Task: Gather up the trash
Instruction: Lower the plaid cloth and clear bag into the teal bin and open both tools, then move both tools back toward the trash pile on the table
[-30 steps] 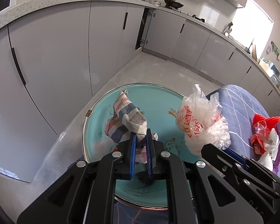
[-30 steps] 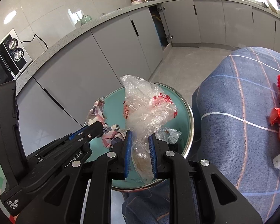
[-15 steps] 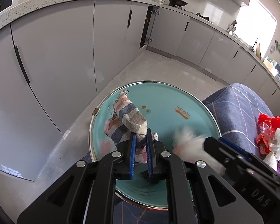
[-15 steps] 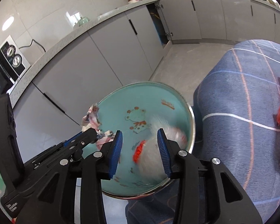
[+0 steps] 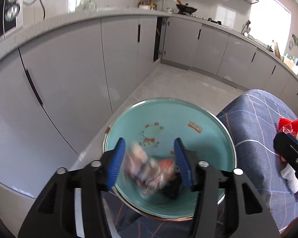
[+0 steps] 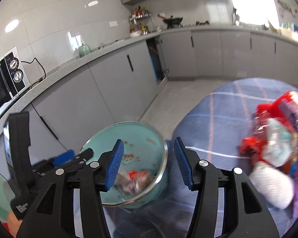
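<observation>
Now, drop: your left gripper [image 5: 149, 163] is opening, blurred cloth scrap [image 5: 138, 167] loose between its jaws over the teal basin [image 5: 188, 107].
Right gripper [image 6: 148, 163]: opening, empty.
Next: swing toward the wrapper pile [image 6: 276, 138] on the blue cloth [image 6: 218, 119]; approach low, jaws wide.

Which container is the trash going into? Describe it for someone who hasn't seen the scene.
Start at the blue checked cloth facing the grey kitchen cabinets. At its edge sits a round turquoise enamel basin with a metal rim, crumpled trash inside. Its cartoon print sets it apart from the loose red wrappers further along.
</observation>
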Demonstrator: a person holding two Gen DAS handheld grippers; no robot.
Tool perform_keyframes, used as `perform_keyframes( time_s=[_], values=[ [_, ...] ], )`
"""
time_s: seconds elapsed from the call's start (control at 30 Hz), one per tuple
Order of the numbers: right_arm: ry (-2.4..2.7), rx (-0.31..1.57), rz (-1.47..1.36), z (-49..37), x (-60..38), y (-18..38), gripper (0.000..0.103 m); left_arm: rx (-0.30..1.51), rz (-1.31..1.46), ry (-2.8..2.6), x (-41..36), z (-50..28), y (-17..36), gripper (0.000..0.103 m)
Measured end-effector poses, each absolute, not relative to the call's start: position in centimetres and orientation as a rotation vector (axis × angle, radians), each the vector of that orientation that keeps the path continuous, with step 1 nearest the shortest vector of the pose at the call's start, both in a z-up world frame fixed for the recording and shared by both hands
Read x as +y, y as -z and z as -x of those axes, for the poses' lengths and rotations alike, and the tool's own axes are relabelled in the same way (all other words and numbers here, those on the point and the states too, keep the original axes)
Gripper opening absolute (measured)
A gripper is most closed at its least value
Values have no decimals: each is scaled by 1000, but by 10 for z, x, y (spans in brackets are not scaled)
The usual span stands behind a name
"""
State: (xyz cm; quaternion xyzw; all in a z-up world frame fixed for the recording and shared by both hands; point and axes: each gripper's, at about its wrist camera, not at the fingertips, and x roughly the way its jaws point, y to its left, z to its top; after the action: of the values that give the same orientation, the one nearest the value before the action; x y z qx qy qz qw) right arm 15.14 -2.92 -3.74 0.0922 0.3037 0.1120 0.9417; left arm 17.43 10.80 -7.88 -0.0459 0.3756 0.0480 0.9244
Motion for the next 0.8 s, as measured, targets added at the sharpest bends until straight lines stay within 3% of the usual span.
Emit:
perform_keyframes(
  time_s=[0.07,0.1,0.5,0.8],
  values=[
    [-217,607,-180,-145,-35,36,53,739,78,-109,103,-169,72,74],
    [-213,604,-182,-142,-39,36,53,721,69,-106,98,-165,68,76],
    [-145,599,-240,-121,-83,35,53,706,-1,-30,55,-135,61,86],
    [-85,625,-259,-101,-111,45,53,759,36,78,30,-123,62,86]
  ],
)
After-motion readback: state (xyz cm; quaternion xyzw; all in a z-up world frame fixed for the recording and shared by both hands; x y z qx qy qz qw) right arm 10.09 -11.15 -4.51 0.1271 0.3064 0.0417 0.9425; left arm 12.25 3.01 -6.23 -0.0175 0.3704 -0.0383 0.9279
